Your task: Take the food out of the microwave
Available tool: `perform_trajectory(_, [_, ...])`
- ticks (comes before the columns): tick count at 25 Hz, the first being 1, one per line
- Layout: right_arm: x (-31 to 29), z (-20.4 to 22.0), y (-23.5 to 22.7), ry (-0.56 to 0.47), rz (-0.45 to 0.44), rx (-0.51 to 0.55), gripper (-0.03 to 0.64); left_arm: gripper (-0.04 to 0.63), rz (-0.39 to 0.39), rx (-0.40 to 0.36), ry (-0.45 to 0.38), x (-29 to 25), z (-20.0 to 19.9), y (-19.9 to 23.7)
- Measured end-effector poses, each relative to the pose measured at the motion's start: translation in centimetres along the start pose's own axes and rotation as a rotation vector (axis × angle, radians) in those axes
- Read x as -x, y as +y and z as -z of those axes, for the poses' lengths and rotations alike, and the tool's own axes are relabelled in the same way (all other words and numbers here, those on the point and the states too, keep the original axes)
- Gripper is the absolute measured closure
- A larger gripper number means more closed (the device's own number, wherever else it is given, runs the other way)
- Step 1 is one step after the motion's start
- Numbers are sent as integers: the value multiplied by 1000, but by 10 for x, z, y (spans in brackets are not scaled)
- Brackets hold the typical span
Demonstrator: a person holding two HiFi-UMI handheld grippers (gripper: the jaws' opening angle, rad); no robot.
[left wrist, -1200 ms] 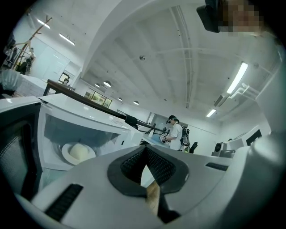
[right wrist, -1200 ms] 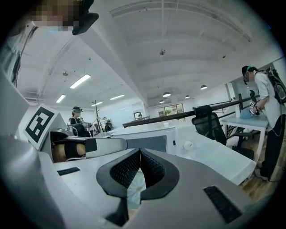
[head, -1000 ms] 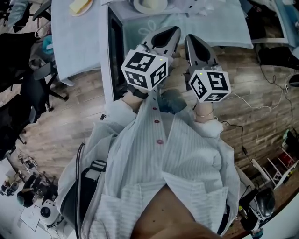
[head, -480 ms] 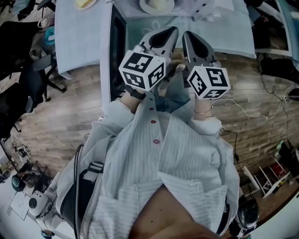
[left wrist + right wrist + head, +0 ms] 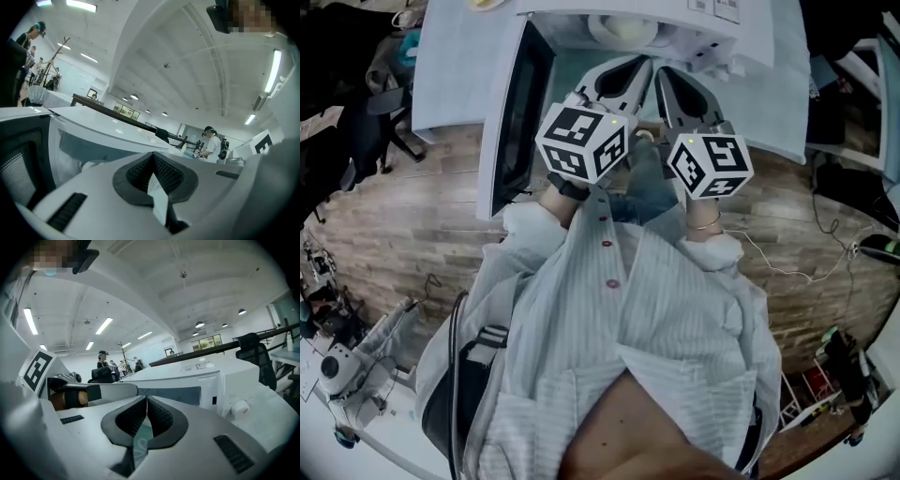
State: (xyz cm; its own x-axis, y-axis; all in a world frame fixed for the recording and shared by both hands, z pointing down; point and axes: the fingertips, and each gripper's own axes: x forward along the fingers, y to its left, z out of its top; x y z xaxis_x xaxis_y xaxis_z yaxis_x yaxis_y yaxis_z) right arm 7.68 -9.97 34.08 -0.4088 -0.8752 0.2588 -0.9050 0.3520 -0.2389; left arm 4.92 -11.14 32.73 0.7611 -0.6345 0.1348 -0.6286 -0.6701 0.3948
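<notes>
Table: the pale blue-white tabletop (image 5: 455, 80) stretches under and beyond both sets of fingertips, out to their left.
Microwave: the white box-shaped microwave oven (image 5: 187, 373) stands on the table straight ahead of both fingertips, near them. Its cavity is open towards them.
Door: the microwave's white door with a dark window (image 5: 520, 103) is swung wide open. It stands off to the left of the left fingertips.
Left gripper: the grey two-jaw left gripper (image 5: 643, 62) has its jaws pressed together with nothing between them. Its ribbed black pads (image 5: 164, 173) meet in one line. It touches nothing, and its tips point at the cavity mouth.
Right gripper: the grey two-jaw right gripper (image 5: 663, 73) is likewise clenched and empty, its pads (image 5: 159, 416) closed on each other. It is just beside the left gripper, tips nearly side by side.
Plate: the round white plate (image 5: 596, 30) sits inside the cavity, just past both sets of tips and apart from them.
Food: the pale yellowish food (image 5: 628, 28) lies on the plate, still in the microwave. Its kind cannot be told.
Knob: a round white dial (image 5: 239, 408) is on the control panel, right of the right fingertips.
</notes>
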Motion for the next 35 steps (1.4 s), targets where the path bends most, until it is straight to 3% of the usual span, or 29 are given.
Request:
perform_trajectory(8, [-24,-15,-33,59,-155,47,584,588,-148,35,-55,-36,-10,12])
perform_trajectory(19, [-31,-16,-34,119,-318,94,584,587,-298,79,-111,-35,-12,13])
perform_trajectory(25, [-36,-14,-29,137,-341,80,584,586,-311,86,-111,-37,-15,19])
perform_trajectory(35, [-50,-23,-26,114,-276,54,584,588,-231,78,-85,-46,-26,33])
